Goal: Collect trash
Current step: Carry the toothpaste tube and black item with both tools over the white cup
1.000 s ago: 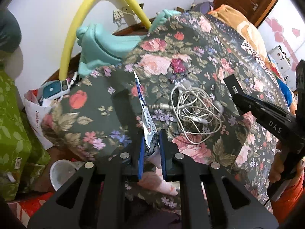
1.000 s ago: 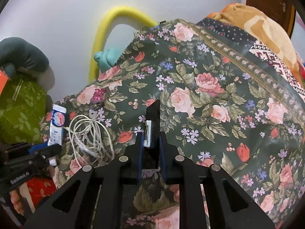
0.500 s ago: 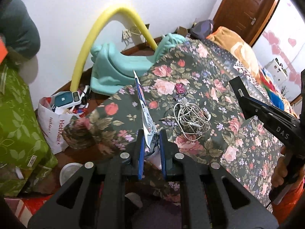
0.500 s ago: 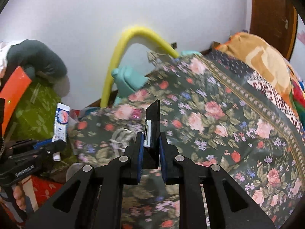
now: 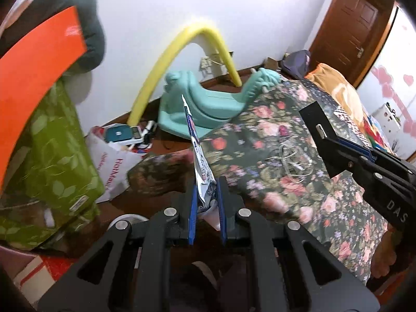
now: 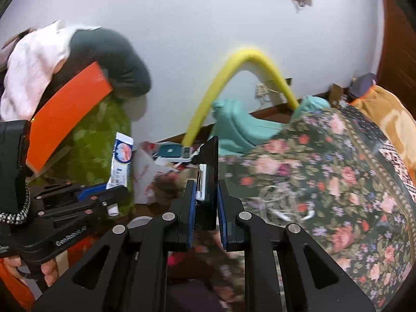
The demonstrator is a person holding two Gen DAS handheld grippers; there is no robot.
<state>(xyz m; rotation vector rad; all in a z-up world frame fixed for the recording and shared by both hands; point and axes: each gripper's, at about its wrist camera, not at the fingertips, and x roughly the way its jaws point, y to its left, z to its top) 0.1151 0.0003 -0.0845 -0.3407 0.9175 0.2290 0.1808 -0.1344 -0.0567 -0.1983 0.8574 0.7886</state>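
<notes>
My left gripper (image 5: 206,197) is shut on a flattened white and blue toothpaste tube (image 5: 199,153) that stands edge-on above the jaws; the tube also shows in the right wrist view (image 6: 121,161). My right gripper (image 6: 205,202) is shut on a flat black box (image 6: 209,171) with a white clip on its edge; the box also shows in the left wrist view (image 5: 318,127). Both grippers are held in the air off the bed's corner, above the floor. A white round bin rim (image 5: 127,219) shows on the floor below the left gripper.
A floral bedspread (image 5: 299,161) with a coil of white cables (image 5: 293,161) lies to the right. A white paper bag (image 5: 111,161) of items, a green floral bundle (image 5: 46,156), a teal plastic seat (image 5: 205,106) and a yellow foam tube (image 5: 166,62) stand by the wall.
Both grippers have risen and drawn back from the bed toward the left, still holding their items. The floor, paper bag and green bundle have come into view.
</notes>
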